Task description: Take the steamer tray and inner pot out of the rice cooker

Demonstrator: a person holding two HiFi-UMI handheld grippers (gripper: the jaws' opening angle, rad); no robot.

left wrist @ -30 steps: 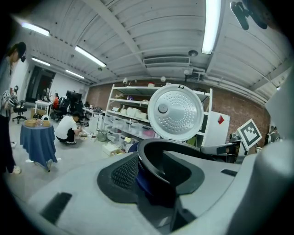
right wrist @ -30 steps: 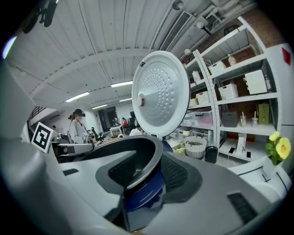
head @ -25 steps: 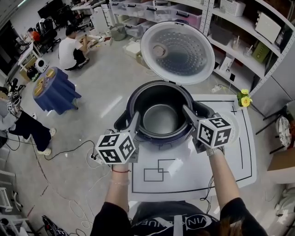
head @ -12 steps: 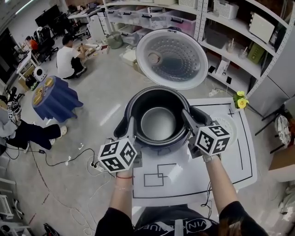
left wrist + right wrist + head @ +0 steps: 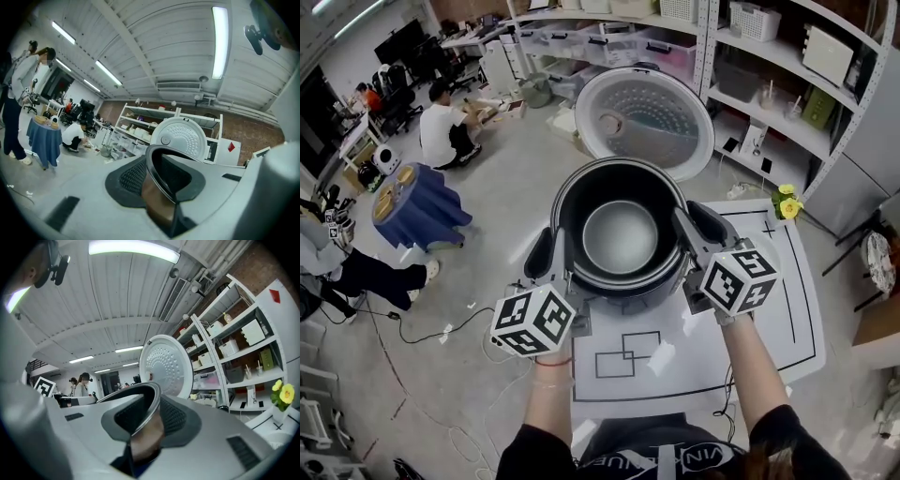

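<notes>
Although the left gripper (image 5: 565, 246) and right gripper (image 5: 682, 230) had just closed their fingers (image 5: 568, 272) onto the inner pot (image 5: 621, 234) rim, it looked only partly lifted from the rice cooker (image 5: 536, 255).

inner pot (image 5: 621, 234): black rim and wall, pale silver-grey floor; coppery brown outside in both gripper views.
rice cooker (image 5: 536, 258): dark navy-black body.
lid (image 5: 645, 117): white rim, silvery inside, pattern of small dots.
left hand-held gripper (image 5: 565, 247): grey jaws, dark mesh-textured pads, cube of black-and-white square markers.
right hand-held gripper (image 5: 682, 227): same grey, same marker pattern.
worktop (image 5: 694, 356): white with black outlined rectangles.
flowers (image 5: 791, 201): yellow, right of frame.
cloth (image 5: 417, 202): blue, left of frame.
floor (image 5: 497, 178): pale grey.
</notes>
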